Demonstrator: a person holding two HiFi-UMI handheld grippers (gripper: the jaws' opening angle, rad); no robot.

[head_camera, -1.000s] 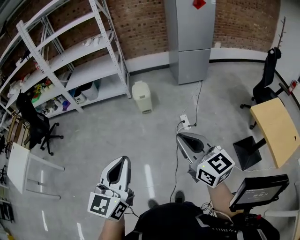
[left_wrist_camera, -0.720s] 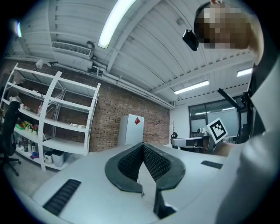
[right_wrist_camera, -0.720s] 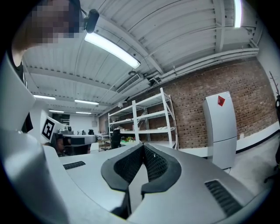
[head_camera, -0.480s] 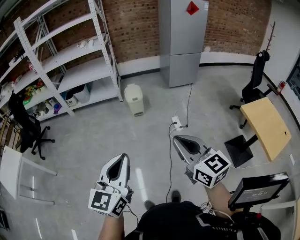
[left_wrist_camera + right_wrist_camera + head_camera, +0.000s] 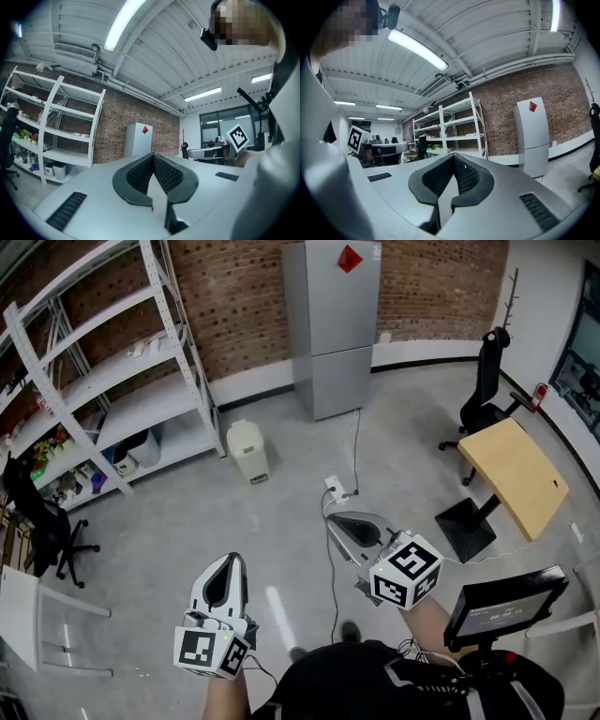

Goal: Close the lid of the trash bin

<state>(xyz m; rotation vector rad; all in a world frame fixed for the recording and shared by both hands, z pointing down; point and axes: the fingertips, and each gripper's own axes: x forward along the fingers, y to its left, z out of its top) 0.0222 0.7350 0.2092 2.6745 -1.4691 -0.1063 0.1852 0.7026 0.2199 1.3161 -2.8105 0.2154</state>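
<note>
A: Claws?
B: Left gripper (image 5: 231,559) has its jaws pressed together at the tips with nothing between them, clear in the left gripper view (image 5: 153,155). Right gripper (image 5: 331,519) is the same, pads meeting and nothing clamped (image 5: 453,155). Both are held low and near the person, pointing away into the room.

A: Bin?
B: Trash bin (image 5: 247,451) is cream-coloured and stands on the grey floor far ahead, slightly left of centre. It sits just beside the right end of the white shelving (image 5: 103,371) and left of the grey fridge (image 5: 330,324). It's well apart from both grippers. The lid looks down, but it's too small to be sure.

A: Any writing?
B: There's a red diamond label (image 5: 349,258) on the upper fridge door, print too small to read. Each gripper has a marker cube, left (image 5: 212,652) and right (image 5: 405,570), showing black-and-white square patterns and no words. A dark screen (image 5: 504,606) near right shows faint lines I can't read.

A: Rest of the room?
B: Brick wall at the far side. A wooden table (image 5: 512,474) is on the right, with a black office chair (image 5: 483,381) beyond it. A white power strip (image 5: 334,487) lies on the floor between the bin and the right gripper, with a cable (image 5: 335,577) running from it toward the person. Another black chair (image 5: 37,512) is at the left edge.
</note>
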